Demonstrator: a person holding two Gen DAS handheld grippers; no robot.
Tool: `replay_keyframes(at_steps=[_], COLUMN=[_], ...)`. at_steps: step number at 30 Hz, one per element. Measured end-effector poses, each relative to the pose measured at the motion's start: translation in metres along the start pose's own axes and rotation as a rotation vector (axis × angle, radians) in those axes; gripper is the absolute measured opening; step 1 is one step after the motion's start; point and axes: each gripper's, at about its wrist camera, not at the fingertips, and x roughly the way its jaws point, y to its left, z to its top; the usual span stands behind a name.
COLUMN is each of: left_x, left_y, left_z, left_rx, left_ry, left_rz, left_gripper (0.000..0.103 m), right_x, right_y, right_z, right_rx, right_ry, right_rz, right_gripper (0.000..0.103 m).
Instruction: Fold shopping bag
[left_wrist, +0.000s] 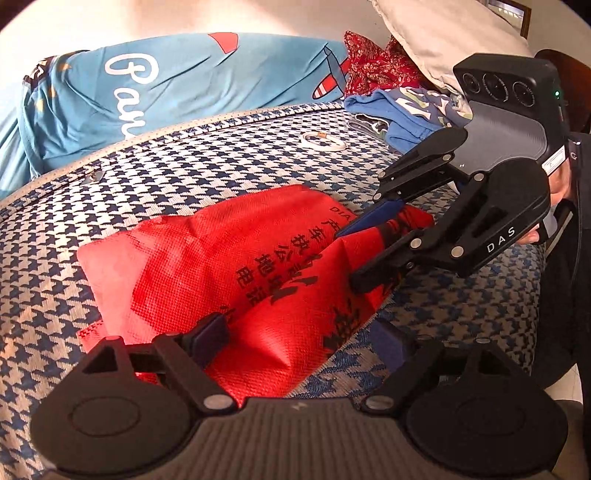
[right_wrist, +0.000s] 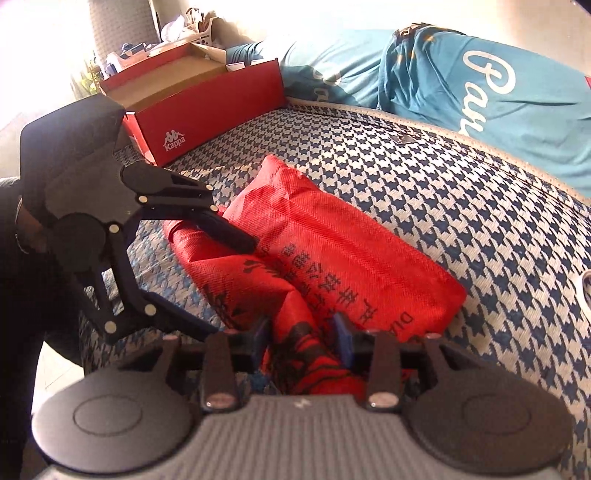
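Note:
The red non-woven shopping bag (left_wrist: 207, 266) with black print lies partly folded and rumpled on the blue-and-white houndstooth cover (left_wrist: 221, 162). My left gripper (left_wrist: 299, 332) stands open wide, and the bag's near corner lies between its fingers without being pinched. My right gripper (left_wrist: 349, 258) comes in from the right and is shut on a bunched ridge of the bag's right end. In the right wrist view the red bag (right_wrist: 351, 251) runs away from my right gripper (right_wrist: 303, 328), with fabric bunched between the blue pads. The left gripper (right_wrist: 231, 284) straddles the bag's left end.
A teal printed shirt (left_wrist: 166, 85) lies along the far edge. Red patterned and blue clothes (left_wrist: 399, 110) are heaped under a beige pillow (left_wrist: 443, 37). A white coiled cable (left_wrist: 325, 142) lies behind the bag. An open red shoebox (right_wrist: 207, 110) stands far left.

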Motion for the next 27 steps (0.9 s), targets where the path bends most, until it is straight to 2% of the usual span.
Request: replay_keyframes(at_steps=[4, 10, 12, 15, 19, 27], left_x=[-0.013, -0.035, -0.035, -0.028, -0.018, 0.001], left_y=[-0.01, -0.017, -0.023, -0.027, -0.016, -0.01], left_z=[0.001, 0.005, 0.005, 0.001, 0.0, -0.004], left_rx=[0.078, 0.086, 0.103, 0.114, 0.026, -0.005], left_ry=[-0.005, -0.082, -0.079, -0.053, -0.041, -0.029], left_rz=[0.038, -0.065, -0.097, -0.095, -0.067, -0.023], left_gripper=[0.084, 0.084, 0.084, 0.084, 0.085, 0.087], right_x=[0.0, 0.001, 0.0, 0.001, 0.002, 0.001], right_y=[-0.007, -0.011, -0.011, -0.011, -0.009, 0.001], right_z=[-0.001, -0.002, -0.002, -0.003, -0.002, 0.0], right_rx=[0.03, 0.041, 0.043, 0.045, 0.033, -0.022], right_ry=[-0.002, -0.002, -0.002, 0.001, 0.002, -0.002], right_rz=[0.017, 0.028, 0.029, 0.03, 0.021, -0.02], right_gripper=[0.035, 0.035, 0.035, 0.035, 0.035, 0.039])
